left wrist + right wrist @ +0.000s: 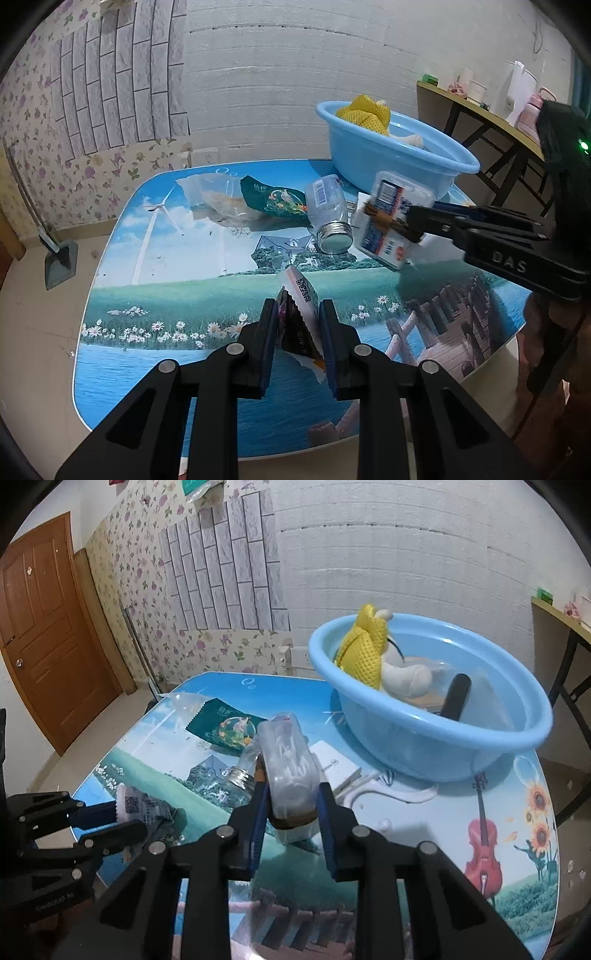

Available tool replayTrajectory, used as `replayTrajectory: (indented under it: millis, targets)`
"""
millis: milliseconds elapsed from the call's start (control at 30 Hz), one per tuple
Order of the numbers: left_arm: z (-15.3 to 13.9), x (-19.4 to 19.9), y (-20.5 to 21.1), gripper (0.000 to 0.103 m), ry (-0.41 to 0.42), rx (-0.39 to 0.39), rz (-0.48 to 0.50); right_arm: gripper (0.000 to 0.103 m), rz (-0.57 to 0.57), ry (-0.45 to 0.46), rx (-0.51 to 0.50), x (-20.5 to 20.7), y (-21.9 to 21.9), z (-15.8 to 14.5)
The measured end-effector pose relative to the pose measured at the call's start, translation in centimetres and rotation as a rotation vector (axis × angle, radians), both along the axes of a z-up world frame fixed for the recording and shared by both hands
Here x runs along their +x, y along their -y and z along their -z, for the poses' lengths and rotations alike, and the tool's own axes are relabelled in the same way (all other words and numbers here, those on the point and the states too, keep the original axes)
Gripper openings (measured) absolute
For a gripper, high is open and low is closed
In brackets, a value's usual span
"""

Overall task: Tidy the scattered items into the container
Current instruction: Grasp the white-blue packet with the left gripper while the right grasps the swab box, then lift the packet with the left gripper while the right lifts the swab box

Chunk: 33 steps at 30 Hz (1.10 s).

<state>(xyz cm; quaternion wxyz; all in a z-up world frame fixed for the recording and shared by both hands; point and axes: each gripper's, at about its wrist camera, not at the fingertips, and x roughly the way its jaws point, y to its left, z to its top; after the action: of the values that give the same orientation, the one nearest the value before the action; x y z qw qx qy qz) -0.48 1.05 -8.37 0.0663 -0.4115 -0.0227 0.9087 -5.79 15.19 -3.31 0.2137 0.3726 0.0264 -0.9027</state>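
- Left tongs (297,325) clamp a small snack sachet (301,314), well short of the blue basin (399,155).
- Right tongs (291,805) grip a clear cotton-swab box (290,768), near basin, above tabletop (184,295).
- Glass jar (328,218), green packet (275,199) lie beside basin.

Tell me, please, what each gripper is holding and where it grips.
The left gripper pinches a sachet across its lower half. The right gripper clamps a clear swab box near its bottom end.

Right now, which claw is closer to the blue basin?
Right. The right claw, holding a clear cotton-swab box, is just in front of the blue basin. The left claw, gripping a small packet, is farther back.
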Motion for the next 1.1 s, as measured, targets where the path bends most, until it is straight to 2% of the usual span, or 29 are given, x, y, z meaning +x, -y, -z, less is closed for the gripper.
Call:
replayTrajectory:
  millis: [133,300,567,867,967,1000,1067,1100]
  targets:
    - [-0.1,0.2,-0.3,0.022,-0.002,-0.006,0.000,0.025,0.030,-0.021,0.005,1.2,-1.3,-0.5]
    - [0.0,0.4,-0.8,0.022,-0.006,-0.018,0.000,0.024,0.080,-0.071,0.061,3.4,-3.6,-1.5]
    - [0.5,0.7,-1.1,0.022,0.008,-0.052,-0.001,0.024,0.137,-0.078,0.108,6.2,-7.2,-1.4]
    - [1.6,0.4,-0.5,0.025,0.045,-0.067,-0.023,0.025,0.111,-0.108,0.115,7.9,-7.5,-1.2]
    - [1.9,0.3,-0.9,0.034,0.045,-0.079,-0.015,0.025,0.101,-0.120,0.108,8.0,-7.4,-1.0]
    - [2.0,0.3,-1.0,0.040,0.045,-0.077,-0.004,0.026,0.103,-0.122,0.114,8.0,-7.4,-0.9]
    - [2.3,0.2,-1.3,0.050,0.052,-0.080,0.010,0.031,0.110,-0.124,0.119,8.0,-7.5,-0.7]
    - [2.5,0.1,-1.4,0.056,0.060,-0.082,0.014,0.039,0.114,-0.120,0.117,7.9,-7.6,-0.6]
